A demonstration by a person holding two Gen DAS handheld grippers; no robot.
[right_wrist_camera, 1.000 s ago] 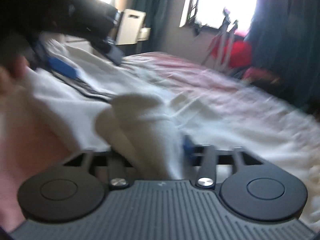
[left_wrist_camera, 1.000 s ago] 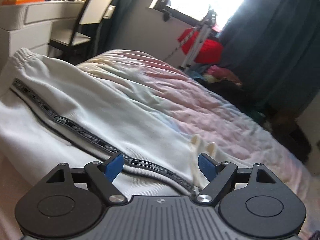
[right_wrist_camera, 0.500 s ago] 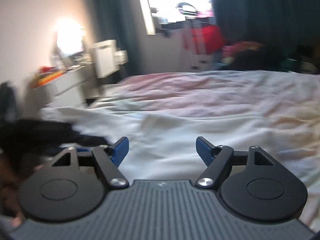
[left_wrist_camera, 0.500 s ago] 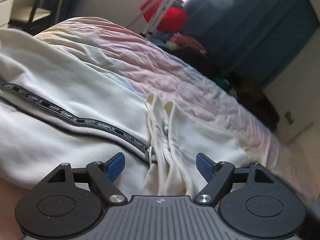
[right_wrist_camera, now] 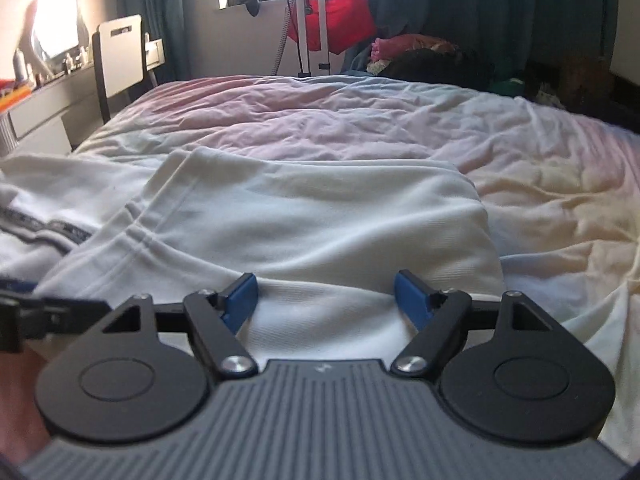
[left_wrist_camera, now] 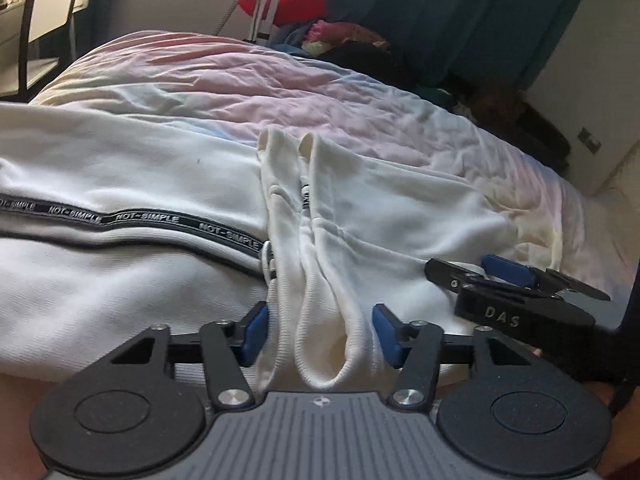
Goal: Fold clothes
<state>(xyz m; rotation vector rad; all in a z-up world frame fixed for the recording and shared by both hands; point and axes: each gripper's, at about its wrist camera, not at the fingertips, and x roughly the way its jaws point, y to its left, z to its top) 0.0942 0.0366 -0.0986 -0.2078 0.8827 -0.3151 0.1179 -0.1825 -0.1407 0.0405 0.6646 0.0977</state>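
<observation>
On the bed (right_wrist_camera: 360,128), going from my left across to my right:
Chair: I see a white-backed chair (right_wrist_camera: 120,54) beside the bed's far left corner, against the desk side of the room.
White trousers: they (left_wrist_camera: 120,168) lie spread over the pastel cover, a black printed tape running along the leg toward me.
Cuffs: two ribbed leg ends (left_wrist_camera: 316,280) lie side by side and run straight back between my left claw's pads.
Left gripper: my left gripper (left_wrist_camera: 318,334) has just been closing; its blue pads stand half-narrowed on either side of the cuffs, and I cannot tell whether they press the cloth yet.
Folded part: a flat white panel of the same garment (right_wrist_camera: 320,216) lies ahead of my right claw.
Right gripper: my right gripper (right_wrist_camera: 326,300) has just been opening; its jaws stand wide, low over the white cloth, gripping nothing.
Far side: red bag (right_wrist_camera: 340,20) under the window, dark curtains (right_wrist_camera: 480,12) to its right.
</observation>
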